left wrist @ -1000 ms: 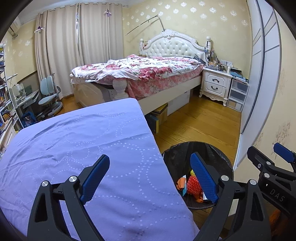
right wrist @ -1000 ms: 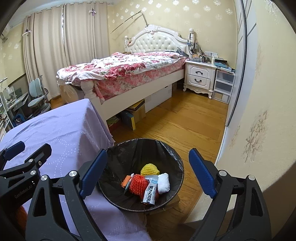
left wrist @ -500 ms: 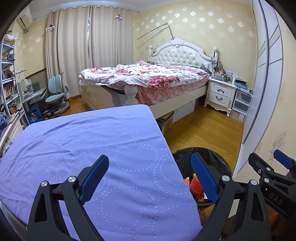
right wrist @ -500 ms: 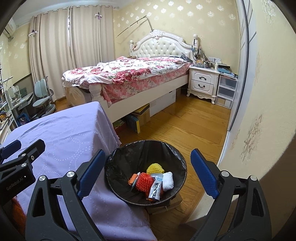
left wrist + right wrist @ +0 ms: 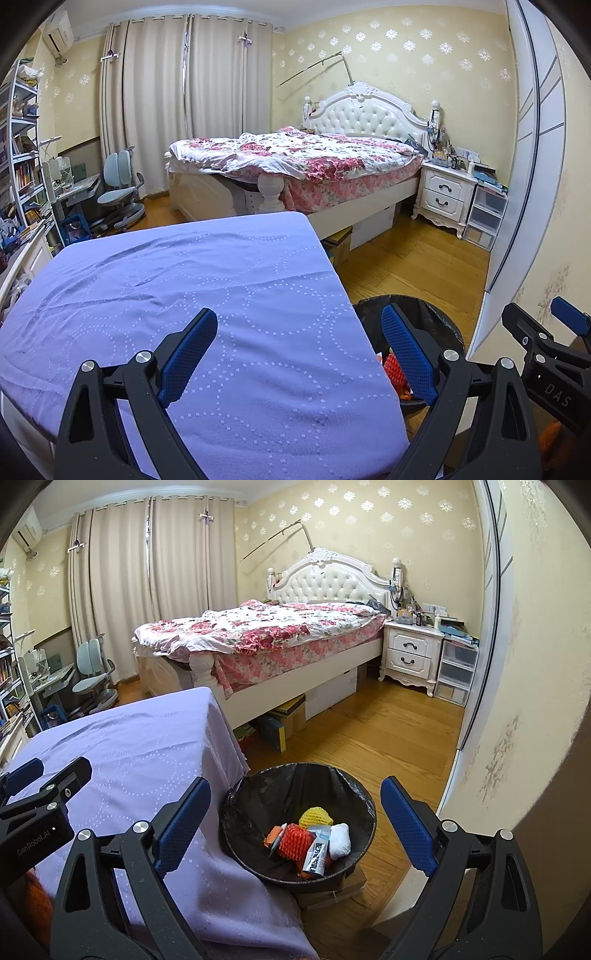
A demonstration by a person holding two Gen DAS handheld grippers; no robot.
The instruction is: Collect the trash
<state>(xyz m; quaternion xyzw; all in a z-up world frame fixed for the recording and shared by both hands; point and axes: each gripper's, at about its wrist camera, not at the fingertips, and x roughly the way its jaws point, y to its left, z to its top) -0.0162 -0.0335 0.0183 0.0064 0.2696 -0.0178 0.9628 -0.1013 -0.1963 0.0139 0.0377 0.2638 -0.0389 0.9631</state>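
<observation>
The table (image 5: 207, 280) was the largest thing before me, draped in a lilac cloth (image 5: 147, 746) stitched with pale dotted rings and bare on top, its far corner pointing toward the bed (image 5: 266, 635). Just beside its right edge, on the wooden floor (image 5: 369, 734), sat the bin (image 5: 258, 794), round, lined with a glossy black bag, mouth turned straight up; it seemed to rest on a flat cardboard piece I could barely make out beneath it. From my left camera the table edge and my own finger hid most of the bin (image 5: 436, 314), leaving only its far rim and a sliver of red. From my right camera the trash lay heaped in the bottom: a red foam net sleeve (image 5: 293, 840) in the middle, a yellow foam net (image 5: 316, 816) behind it, a white wad (image 5: 340, 840) at the right standing roughly on end, and a small printed packet (image 5: 316, 860) leaning with its long axis running near-to-far, its lettering too small to read. An orange scrap (image 5: 272, 835) peeked out at the left, partly buried. My left gripper (image 5: 299, 350) hovered over the cloth with its blue pads spread wide and nothing between them; my right gripper (image 5: 295, 827) hung above the bin, equally wide and empty.
</observation>
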